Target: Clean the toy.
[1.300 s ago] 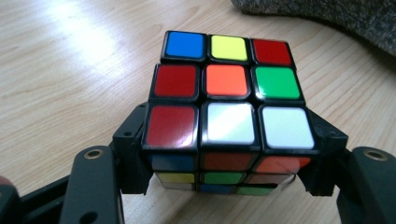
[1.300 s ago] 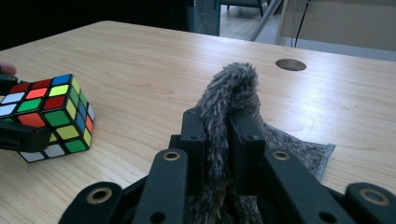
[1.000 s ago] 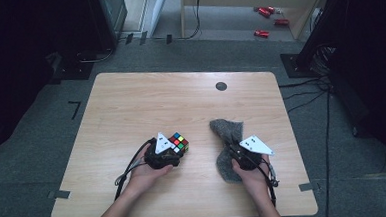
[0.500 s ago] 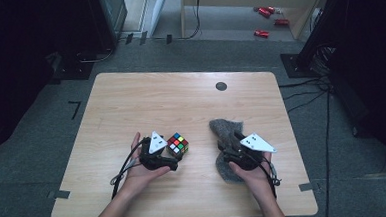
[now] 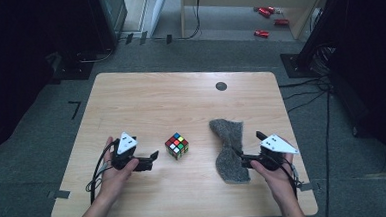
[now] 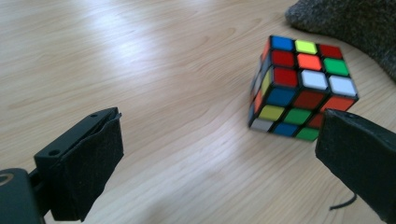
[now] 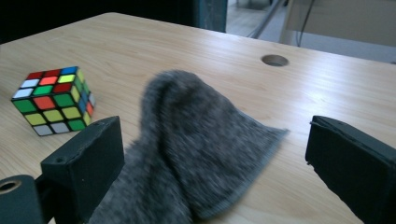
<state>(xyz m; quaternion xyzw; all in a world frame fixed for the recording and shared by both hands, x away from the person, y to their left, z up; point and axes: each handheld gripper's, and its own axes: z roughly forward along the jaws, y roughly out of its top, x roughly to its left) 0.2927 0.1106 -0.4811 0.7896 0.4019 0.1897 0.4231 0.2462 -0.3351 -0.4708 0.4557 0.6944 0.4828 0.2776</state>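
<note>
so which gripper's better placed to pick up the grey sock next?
Right. The right gripper sits open at the grey knitted sock, whose fabric lies between its jaws in the right gripper view. The left gripper is open beyond the multicoloured puzzle cube, farther from the sock.

— Where are the hands?

— Both forearms enter from the bottom edge of the high view. The left hand sits lower left, holding the left gripper with jaws spread wide, pointing right.

— And the other?

— The right hand is lower right (slightly lower in frame); the right gripper has its jaws wide apart, aimed up-left.
</note>
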